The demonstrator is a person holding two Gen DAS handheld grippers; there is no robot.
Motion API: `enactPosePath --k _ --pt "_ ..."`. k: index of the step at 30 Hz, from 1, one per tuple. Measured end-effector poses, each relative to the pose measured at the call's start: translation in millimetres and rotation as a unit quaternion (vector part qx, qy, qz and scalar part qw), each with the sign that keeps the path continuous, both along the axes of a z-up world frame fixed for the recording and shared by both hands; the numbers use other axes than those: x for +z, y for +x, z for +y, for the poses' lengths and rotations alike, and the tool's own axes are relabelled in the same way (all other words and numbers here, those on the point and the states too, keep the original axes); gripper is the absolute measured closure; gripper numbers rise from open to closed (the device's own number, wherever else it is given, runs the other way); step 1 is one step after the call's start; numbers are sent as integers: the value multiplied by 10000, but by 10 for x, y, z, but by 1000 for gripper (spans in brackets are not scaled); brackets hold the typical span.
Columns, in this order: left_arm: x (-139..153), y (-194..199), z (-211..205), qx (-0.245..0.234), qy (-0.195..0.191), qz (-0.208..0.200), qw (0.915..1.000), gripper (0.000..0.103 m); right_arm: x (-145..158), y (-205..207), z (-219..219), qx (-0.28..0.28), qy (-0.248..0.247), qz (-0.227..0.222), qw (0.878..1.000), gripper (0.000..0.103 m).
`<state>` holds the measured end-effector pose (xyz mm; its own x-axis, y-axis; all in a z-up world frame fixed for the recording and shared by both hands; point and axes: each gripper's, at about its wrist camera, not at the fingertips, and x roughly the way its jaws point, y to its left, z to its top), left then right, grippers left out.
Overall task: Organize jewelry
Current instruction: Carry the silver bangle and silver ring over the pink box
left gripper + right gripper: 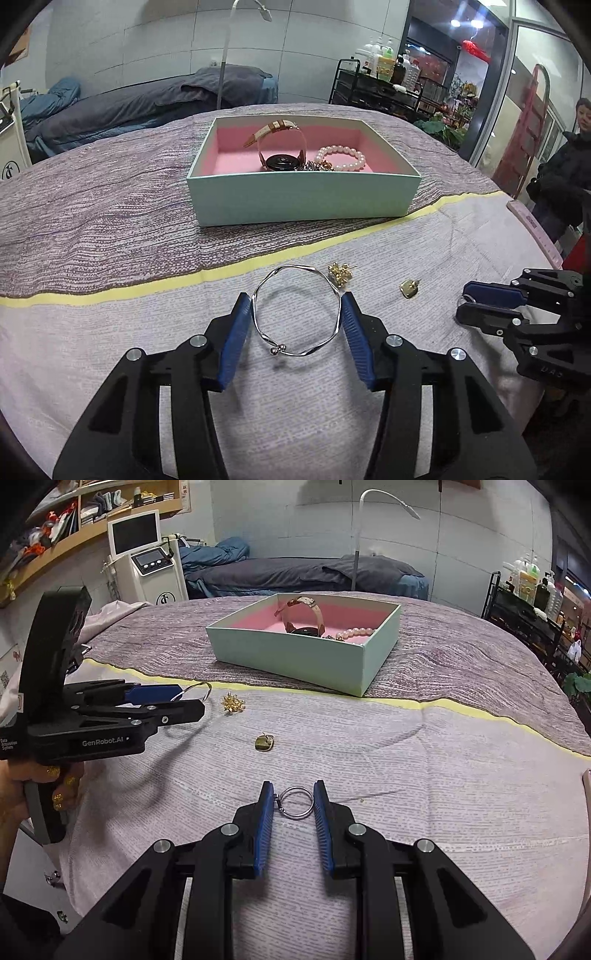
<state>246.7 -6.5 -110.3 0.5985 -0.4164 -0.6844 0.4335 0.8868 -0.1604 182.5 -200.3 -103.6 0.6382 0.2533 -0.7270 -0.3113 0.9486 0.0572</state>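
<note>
The left tool [297,314] clamped a thin twisted silver bangle [297,309] at lower centre. The right tool [294,800] gripped a small silver ring [296,802] above the cloth-covered table [443,775].

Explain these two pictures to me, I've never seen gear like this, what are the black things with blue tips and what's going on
They are hand-held tongs, not a robot: a person's hand grips one handle. Each tool carries a camera looking along its two blue pads, so one picture comes from the left tool and the other from the right.

The left tongs are closed on a silver bangle. The right tongs are closed on a small metal ring.

On the cloth-covered table lie a gold flower-shaped piece and a small square gold piece. Behind them, a pale green box with a pink lining already holds a watch and a pearl bracelet.
</note>
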Motion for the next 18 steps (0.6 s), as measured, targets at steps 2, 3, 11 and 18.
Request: enactPosePath --k 2,3,11,18 --pt "52 -47 17 6 -79 -26 10000 53 52 17 -1 73 136 3 9999 81" --pt "92 -67 14 0 -80 -89 9999 53 87 24 6 126 160 -23 9998 81" --pt "517 10 -86 -292 -6 -515 9982 53 475 245 47 476 324 -326 9978 81" --pt "756 386 -144 -505 119 -497 9974 53 731 556 86 691 203 -415 9965 81"
